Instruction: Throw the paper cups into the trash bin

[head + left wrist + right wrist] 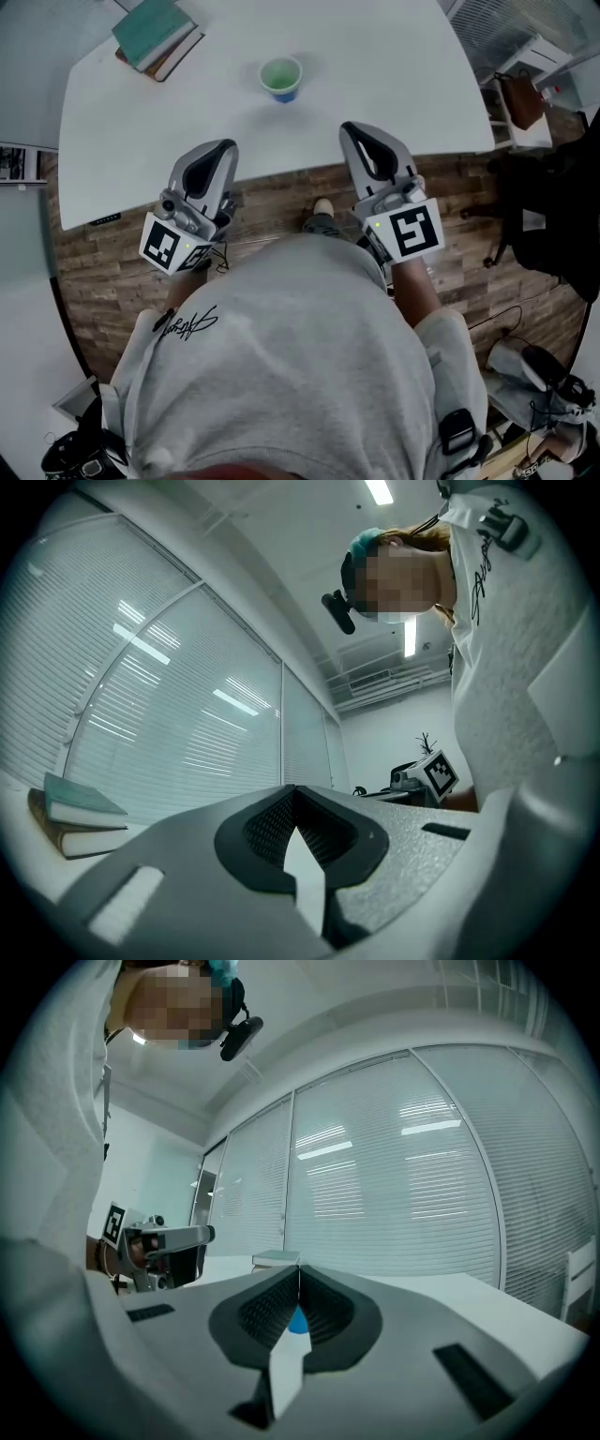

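Observation:
A blue paper cup [281, 78] with a pale green inside stands upright on the white table [394, 66], beyond both grippers and between them. My left gripper [228, 146] is shut and empty, its tip just over the table's near edge, short of the cup and to its left. My right gripper [349, 127] is also shut with nothing in it, to the cup's right. In the right gripper view a bit of the blue cup [298, 1321] shows through the gap behind the closed tips [298, 1269]. The left gripper view shows closed jaws [295, 791] and no cup.
Two stacked books [157, 36] lie at the table's far left corner. A black chair with dark things [553, 216] stands right of the table on the wood floor [281, 202]. Window blinds [412, 1194] run behind the table. No trash bin shows.

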`<act>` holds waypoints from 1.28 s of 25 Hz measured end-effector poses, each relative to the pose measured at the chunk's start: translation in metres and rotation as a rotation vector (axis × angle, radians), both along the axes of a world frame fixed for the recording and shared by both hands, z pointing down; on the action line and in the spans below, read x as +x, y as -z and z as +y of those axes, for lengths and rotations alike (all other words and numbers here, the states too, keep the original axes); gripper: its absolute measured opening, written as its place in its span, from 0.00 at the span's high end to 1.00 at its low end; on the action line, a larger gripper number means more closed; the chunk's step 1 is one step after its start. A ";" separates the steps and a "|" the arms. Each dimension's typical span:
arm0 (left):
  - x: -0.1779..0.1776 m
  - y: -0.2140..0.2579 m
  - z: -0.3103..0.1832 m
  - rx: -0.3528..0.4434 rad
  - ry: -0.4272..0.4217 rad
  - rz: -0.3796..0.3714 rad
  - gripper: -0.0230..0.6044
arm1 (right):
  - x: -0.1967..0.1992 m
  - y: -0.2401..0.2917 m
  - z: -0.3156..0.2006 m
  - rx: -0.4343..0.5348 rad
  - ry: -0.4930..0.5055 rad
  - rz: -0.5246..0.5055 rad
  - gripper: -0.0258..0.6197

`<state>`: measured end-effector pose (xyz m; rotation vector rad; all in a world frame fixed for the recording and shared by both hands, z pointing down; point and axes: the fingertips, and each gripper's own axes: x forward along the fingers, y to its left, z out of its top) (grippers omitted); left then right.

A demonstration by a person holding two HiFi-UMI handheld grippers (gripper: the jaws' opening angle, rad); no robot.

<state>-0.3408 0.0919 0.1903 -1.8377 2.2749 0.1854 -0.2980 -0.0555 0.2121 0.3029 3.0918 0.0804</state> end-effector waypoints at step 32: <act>-0.095 0.008 -0.009 -0.008 0.150 0.000 0.97 | -0.084 -0.024 -0.016 0.006 0.321 0.155 0.94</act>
